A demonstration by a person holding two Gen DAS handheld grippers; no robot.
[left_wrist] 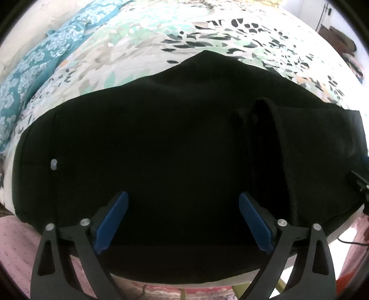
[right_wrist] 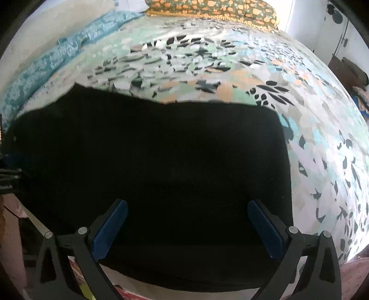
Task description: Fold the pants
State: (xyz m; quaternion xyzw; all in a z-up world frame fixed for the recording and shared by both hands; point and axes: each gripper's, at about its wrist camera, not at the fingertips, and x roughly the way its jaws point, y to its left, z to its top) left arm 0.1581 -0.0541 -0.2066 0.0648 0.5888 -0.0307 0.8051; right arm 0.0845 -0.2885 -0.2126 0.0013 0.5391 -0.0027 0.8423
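One pair of black fabric pants [left_wrist: 161,138] — two blue-padded grippers.
Left gripper [left_wrist: 183,221] and right gripper [right_wrist: 188,227] both spread wide, grasping nothing — over one leaf-patterned bedsheet [right_wrist: 230,69].

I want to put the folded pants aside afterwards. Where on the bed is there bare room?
Bare bedsheet lies right of the black pants, and beyond them up to the patterned pillow. The teal cloth crowds the far left. The near edge is taken by the pants.
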